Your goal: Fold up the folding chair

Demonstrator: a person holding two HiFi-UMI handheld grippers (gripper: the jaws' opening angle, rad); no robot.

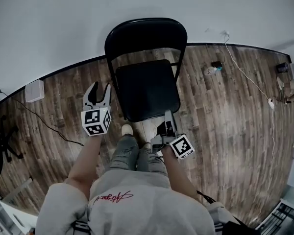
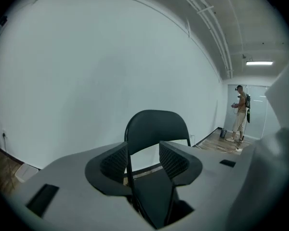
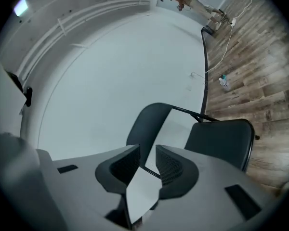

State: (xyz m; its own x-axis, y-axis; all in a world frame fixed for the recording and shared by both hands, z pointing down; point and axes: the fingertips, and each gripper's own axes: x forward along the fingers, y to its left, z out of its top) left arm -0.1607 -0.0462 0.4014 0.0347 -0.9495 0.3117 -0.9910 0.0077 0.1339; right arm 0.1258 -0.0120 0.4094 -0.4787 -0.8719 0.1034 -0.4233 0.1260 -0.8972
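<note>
Wood floor [image 1: 225,111] carries the unfolded chair [image 1: 147,89]. Left claw [image 1: 99,91]: jaws apart, empty, chair just right of it. Right claw [image 1: 169,116]: jaws slightly apart, empty, seat directly ahead.

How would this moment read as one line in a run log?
folding chair: unfolded, upright | left gripper: open, empty, beside chair | right gripper: narrowly open, empty, near chair's front edge | fold: not started
</note>
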